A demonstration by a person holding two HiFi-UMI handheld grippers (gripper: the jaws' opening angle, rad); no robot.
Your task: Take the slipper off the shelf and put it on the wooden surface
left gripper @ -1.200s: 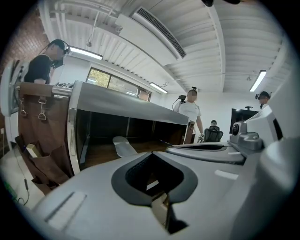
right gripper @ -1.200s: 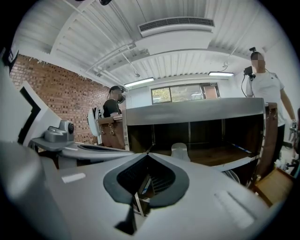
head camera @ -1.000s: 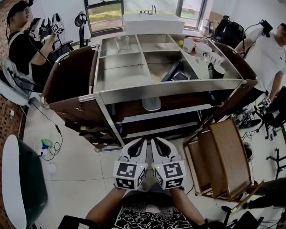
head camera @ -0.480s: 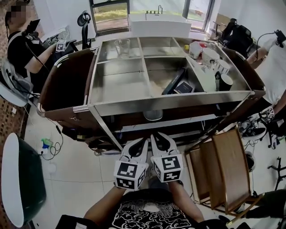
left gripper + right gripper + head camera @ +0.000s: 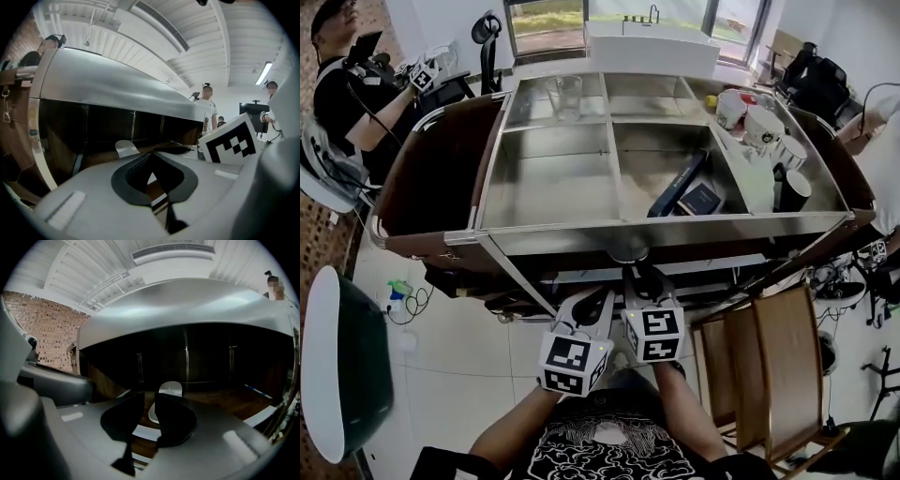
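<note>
A white slipper (image 5: 169, 389) lies on the dark wooden lower shelf of the metal cart (image 5: 656, 234). In the head view only a sliver of the slipper (image 5: 627, 253) shows under the cart's top rim. My right gripper (image 5: 642, 279) reaches in under that rim; its jaws have just been opening and stand a little apart, with the slipper straight ahead and nothing between the pads. In the right gripper view the right gripper (image 5: 150, 404) stays short of the slipper. My left gripper (image 5: 602, 300) sits beside it, slightly behind, jaws shut and empty; from there the slipper (image 5: 124, 147) appears left of centre.
A slatted wooden stand (image 5: 778, 366) is on the floor to the right of the cart. The cart's top tray holds a glass (image 5: 567, 94), books (image 5: 689, 192) and cups (image 5: 764, 127). A seated person (image 5: 342, 75) is at far left, a green chair (image 5: 337, 375) near left.
Both grippers have moved forward toward the cart's lower shelf, the right one farther, now under the rim. The right jaws have parted. The cart fills more of the head view.
</note>
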